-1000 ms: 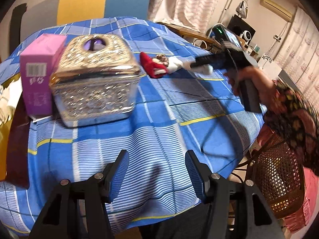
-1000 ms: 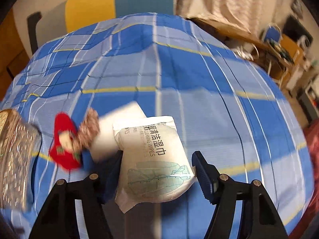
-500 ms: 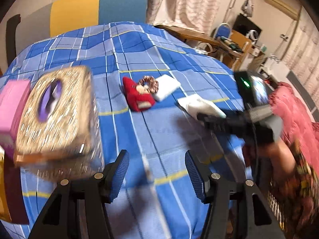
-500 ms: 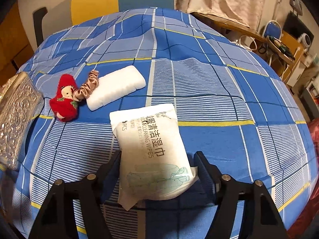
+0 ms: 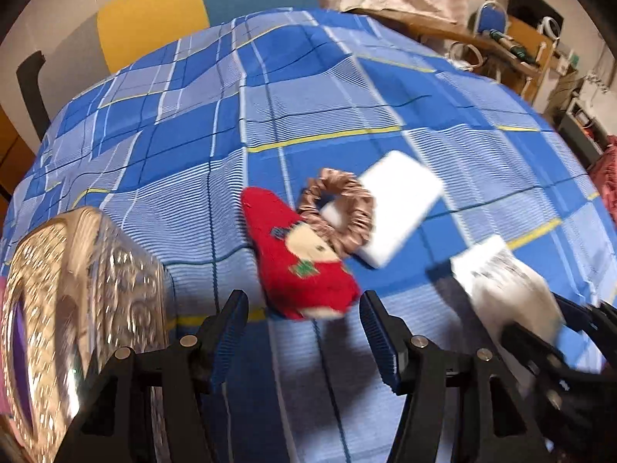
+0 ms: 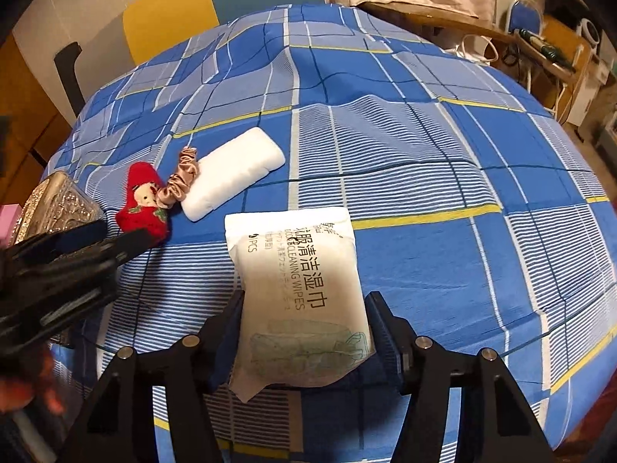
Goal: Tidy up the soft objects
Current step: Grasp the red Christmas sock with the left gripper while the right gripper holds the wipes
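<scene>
A red stuffed toy (image 5: 300, 266) lies on the blue plaid tablecloth (image 5: 308, 88), touching a tan scrunchie (image 5: 341, 212) that overlaps a white pad (image 5: 401, 208). My left gripper (image 5: 302, 335) is open, with the toy's near end just beyond its fingertips. My right gripper (image 6: 304, 335) is shut on a white pack of cleaning wipes (image 6: 300, 281), held low over the cloth. The toy (image 6: 142, 204), scrunchie (image 6: 179, 185) and pad (image 6: 231, 169) also show in the right wrist view, with the left gripper (image 6: 112, 247) beside the toy. The wipes pack (image 5: 509, 289) shows at the right of the left wrist view.
A glittery silver box (image 5: 77, 308) stands at the left, close to my left gripper; it also shows in the right wrist view (image 6: 58, 204). A pink box (image 6: 7, 216) is behind it. A yellow and blue chair (image 5: 200, 7) stands beyond the table. Shelves and clutter stand at the right.
My left gripper has swung right from the silver box and closed in on the red toy. My right gripper has pulled the wipes pack back from the toy and pad.
</scene>
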`<state>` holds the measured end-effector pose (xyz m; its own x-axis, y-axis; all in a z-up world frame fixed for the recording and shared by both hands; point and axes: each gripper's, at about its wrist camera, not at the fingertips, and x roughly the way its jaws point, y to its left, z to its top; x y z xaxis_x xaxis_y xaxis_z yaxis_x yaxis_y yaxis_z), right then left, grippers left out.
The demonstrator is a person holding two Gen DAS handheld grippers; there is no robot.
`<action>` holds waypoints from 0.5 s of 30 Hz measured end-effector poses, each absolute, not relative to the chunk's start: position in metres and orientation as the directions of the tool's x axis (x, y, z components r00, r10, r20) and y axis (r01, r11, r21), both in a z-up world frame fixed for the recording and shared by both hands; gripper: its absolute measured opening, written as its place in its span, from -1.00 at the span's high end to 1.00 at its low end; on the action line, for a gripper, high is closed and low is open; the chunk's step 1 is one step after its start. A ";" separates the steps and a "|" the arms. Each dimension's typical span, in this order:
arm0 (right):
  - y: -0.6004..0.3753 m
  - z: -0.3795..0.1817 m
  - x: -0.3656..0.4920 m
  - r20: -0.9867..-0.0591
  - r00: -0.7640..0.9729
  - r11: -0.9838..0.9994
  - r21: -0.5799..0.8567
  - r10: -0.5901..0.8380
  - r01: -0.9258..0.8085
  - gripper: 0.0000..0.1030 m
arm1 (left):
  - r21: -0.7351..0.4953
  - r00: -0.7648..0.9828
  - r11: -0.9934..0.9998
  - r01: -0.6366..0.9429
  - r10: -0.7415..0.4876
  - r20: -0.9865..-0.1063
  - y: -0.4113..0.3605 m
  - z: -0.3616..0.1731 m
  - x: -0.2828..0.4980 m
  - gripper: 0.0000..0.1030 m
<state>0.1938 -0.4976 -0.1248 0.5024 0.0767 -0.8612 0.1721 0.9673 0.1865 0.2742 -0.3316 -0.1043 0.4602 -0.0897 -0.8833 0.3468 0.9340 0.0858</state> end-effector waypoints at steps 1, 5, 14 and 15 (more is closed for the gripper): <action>-0.496 -0.125 0.194 -0.862 0.499 0.967 0.194 0.087 0.166 -0.21 | 0.075 0.453 0.933 0.351 -0.099 -0.886 -0.332 -0.108 0.278 -0.29; -0.494 -0.128 0.196 -0.869 0.487 0.967 0.192 0.090 0.165 -0.22 | 0.046 0.447 0.938 0.344 -0.120 -0.886 -0.333 -0.117 0.289 -0.31; -0.492 -0.130 0.200 -0.884 0.461 0.975 0.166 0.081 0.147 -0.31 | -0.035 0.498 0.938 0.345 -0.214 -0.840 -0.320 -0.101 0.269 0.26; -0.491 -0.131 0.201 -0.887 0.454 0.977 0.159 0.079 0.140 -0.31 | -0.051 0.502 0.937 0.345 -0.231 -0.833 -0.317 -0.097 0.266 0.26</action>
<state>0.2008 -0.4909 -0.1314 0.4542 0.0792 -0.8874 0.1396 0.9774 0.1586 0.2656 -0.3173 -0.0969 0.5022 -0.2305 -0.8335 0.3452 0.9371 -0.0512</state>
